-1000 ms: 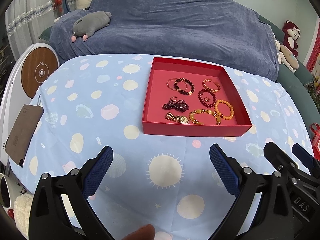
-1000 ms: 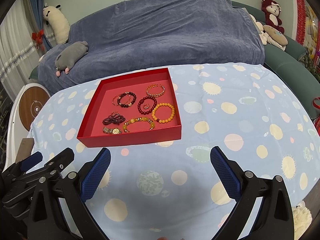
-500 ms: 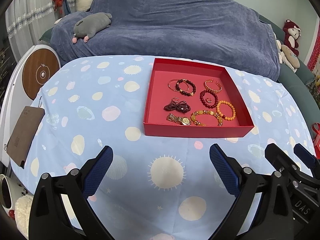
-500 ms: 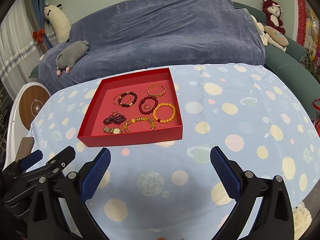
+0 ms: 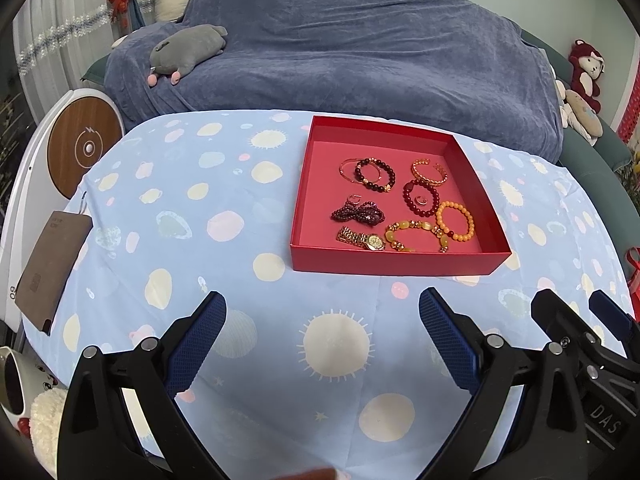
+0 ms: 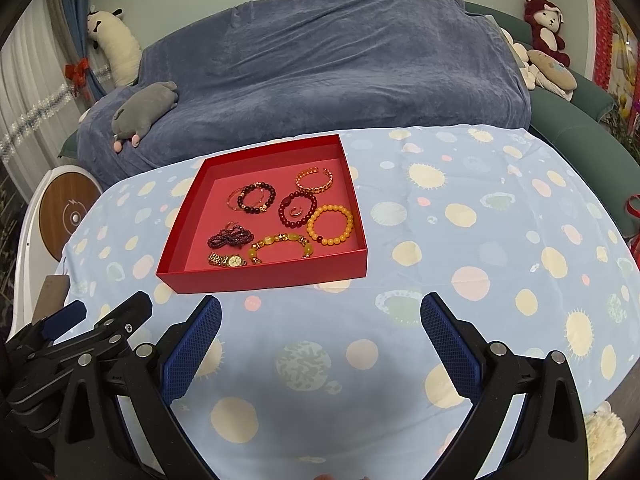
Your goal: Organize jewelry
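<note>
Left gripper (image 5: 322,306) and right gripper (image 6: 320,310): jaws spread, holding nothing, above tablecloth (image 5: 180,216). Jewelry lies in red tray (image 5: 396,266). Orange bead bracelet (image 5: 455,221): probably light, slippery, elastic; pinch one side of ring.

Red tray (image 5: 394,268); pale-blue cloth (image 5: 200,240) with yellow suns; orange bracelet (image 5: 456,222); possibly garnet-purple beads (image 5: 358,214).

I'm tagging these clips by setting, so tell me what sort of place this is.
Most likely a home living room or bedroom. A large piece of furniture under a blue throw fills the background, plush toys sit along it, and a table in a dotted blue cloth holds a red jewelry tray.
</note>
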`<state>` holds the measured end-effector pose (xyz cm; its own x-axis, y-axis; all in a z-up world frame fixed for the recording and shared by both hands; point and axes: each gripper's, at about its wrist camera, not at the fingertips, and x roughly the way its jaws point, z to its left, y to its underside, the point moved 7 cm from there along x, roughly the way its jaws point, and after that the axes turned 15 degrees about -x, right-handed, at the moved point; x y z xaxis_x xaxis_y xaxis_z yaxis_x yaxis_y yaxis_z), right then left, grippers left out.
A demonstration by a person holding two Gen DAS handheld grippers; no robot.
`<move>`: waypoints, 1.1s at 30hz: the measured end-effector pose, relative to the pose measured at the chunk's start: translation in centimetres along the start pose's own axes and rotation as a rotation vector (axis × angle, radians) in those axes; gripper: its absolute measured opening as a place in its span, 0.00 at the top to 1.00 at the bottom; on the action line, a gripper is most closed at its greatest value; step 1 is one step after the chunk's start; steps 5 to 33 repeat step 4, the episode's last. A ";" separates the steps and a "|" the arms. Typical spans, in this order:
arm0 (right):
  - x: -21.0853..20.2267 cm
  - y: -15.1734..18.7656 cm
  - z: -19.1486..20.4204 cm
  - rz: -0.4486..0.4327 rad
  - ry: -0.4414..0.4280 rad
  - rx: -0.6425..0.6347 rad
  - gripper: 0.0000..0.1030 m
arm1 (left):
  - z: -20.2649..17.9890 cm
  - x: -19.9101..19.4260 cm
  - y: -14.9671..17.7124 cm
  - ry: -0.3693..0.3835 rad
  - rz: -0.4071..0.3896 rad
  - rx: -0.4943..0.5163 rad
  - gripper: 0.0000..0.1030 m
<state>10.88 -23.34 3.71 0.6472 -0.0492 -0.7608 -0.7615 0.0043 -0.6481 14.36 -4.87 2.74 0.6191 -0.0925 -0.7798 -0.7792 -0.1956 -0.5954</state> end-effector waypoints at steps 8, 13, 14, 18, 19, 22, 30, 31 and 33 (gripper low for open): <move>0.0 0.1 0.1 0.000 0.005 -0.006 0.07 | 0.1 0.1 0.0 0.000 0.007 0.001 0.10; 0.0 0.1 0.1 0.000 0.005 -0.006 0.07 | 0.1 0.1 0.0 0.000 0.007 0.001 0.10; 0.0 0.1 0.1 0.000 0.005 -0.006 0.07 | 0.1 0.1 0.0 0.000 0.007 0.001 0.10; 0.0 0.1 0.1 0.000 0.005 -0.006 0.07 | 0.1 0.1 0.0 0.000 0.007 0.001 0.10; 0.0 0.1 0.1 0.000 0.005 -0.006 0.07 | 0.1 0.1 0.0 0.000 0.007 0.001 0.10; 0.0 0.1 0.1 0.000 0.005 -0.006 0.07 | 0.1 0.1 0.0 0.000 0.007 0.001 0.10; 0.0 0.1 0.1 0.000 0.005 -0.006 0.07 | 0.1 0.1 0.0 0.000 0.007 0.001 0.10; 0.0 0.1 0.1 0.000 0.005 -0.006 0.07 | 0.1 0.1 0.0 0.000 0.007 0.001 0.10; 0.0 0.1 0.1 0.000 0.005 -0.006 0.07 | 0.1 0.1 0.0 0.000 0.007 0.001 0.10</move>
